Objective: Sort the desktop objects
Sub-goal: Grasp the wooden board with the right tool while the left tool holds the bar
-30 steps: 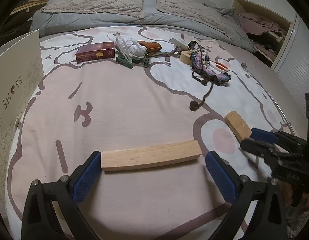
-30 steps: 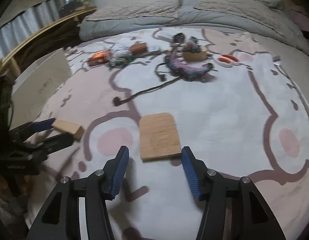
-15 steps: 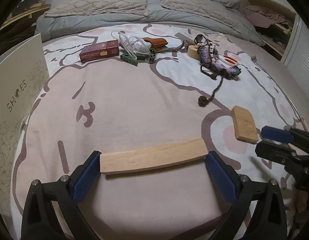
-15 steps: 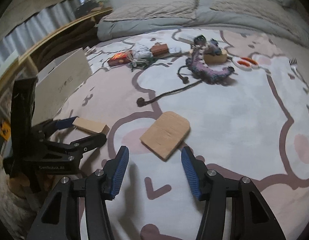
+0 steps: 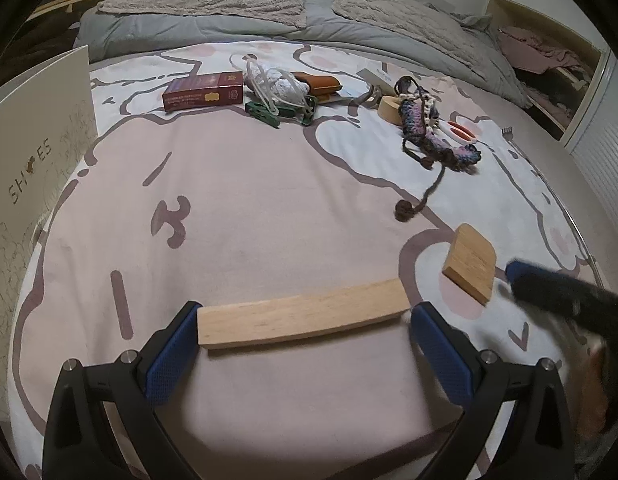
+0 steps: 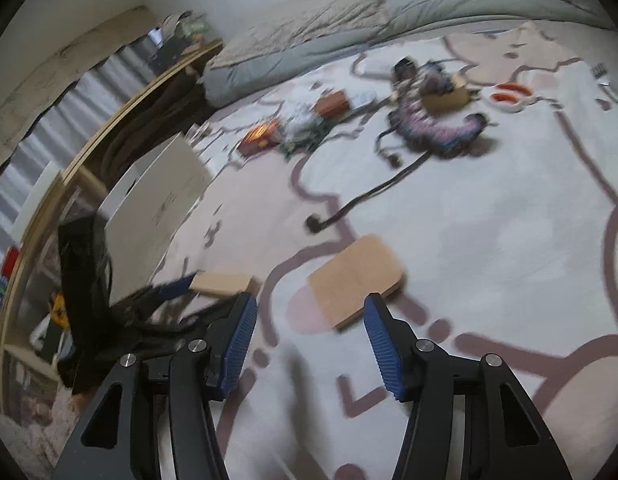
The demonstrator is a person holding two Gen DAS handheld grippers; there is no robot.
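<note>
My left gripper (image 5: 305,316) is shut on a long pale wooden block (image 5: 301,320), one blue pad pressed on each end, low over the pink patterned bedspread (image 5: 249,200). A flat wooden board (image 5: 471,264) with rounded corners lies on the bedspread to its right. In the right wrist view that board (image 6: 355,280) sits just ahead of my right gripper (image 6: 311,304), which is open with nothing between its pads. The right gripper (image 5: 521,280) shows blurred beside the board in the left wrist view. The left gripper (image 6: 201,296) and its block (image 6: 221,282) appear blurred at the left of the right wrist view.
A white shoe box (image 5: 37,128) stands at the left edge. Farther back lie a red box (image 5: 205,90), a white cord bundle (image 5: 277,80), green clips (image 5: 265,112), a brown case (image 5: 317,84), a tape roll (image 5: 391,106) and a knitted cord (image 5: 433,136). Grey bedding (image 5: 229,20) lies behind.
My right gripper has rolled and swung left, so the board now sits askew ahead of it and the left gripper shows closer. The left gripper keeps its hold on the block.
</note>
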